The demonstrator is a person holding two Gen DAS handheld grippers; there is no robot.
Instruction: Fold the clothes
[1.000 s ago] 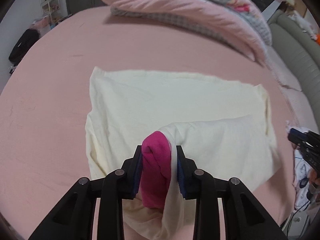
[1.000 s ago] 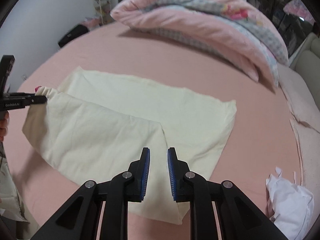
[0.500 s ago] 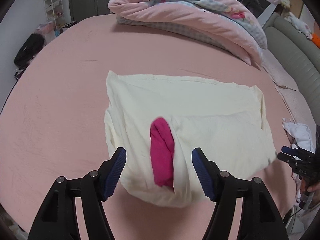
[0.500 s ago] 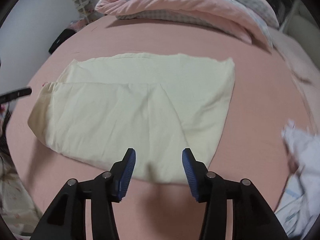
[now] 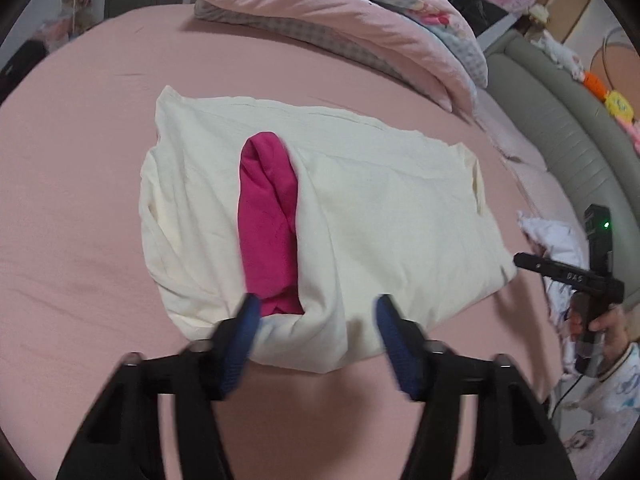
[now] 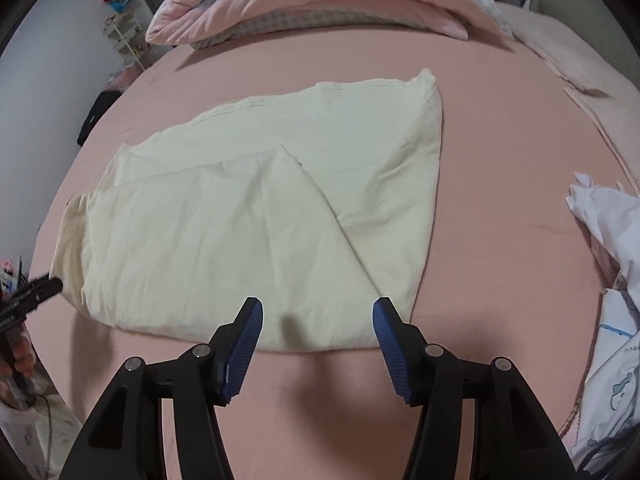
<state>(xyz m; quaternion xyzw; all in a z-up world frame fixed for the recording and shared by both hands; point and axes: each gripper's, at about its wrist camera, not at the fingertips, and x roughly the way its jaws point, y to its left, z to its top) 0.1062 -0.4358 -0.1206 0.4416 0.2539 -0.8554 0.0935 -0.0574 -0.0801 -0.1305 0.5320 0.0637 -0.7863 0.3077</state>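
On the pink bed [image 5: 80, 200] the cream garment [image 5: 360, 208] lies folded over; left gripper [image 5: 316, 312] has been narrowing, right gripper [image 6: 318, 312] widening, neither gripping cloth, probably lining up the next fold

A pink fitted sheet [image 6: 500, 152] covers the bed. At its far end lies a folded pink duvet [image 5: 332, 4] with a checked grey underside and a floral lining showing at the fold. A grey padded headboard [image 5: 560, 128] curves along the right of the left wrist view; small toys [image 5: 616, 104], yellow and orange, sit on top of it. A white wire shelf rack [image 6: 124, 40] stands against the far wall, with a dark bag [image 6: 96, 116] on the floor near it. A cable [image 5: 568, 388] hangs beside the bed's edge.
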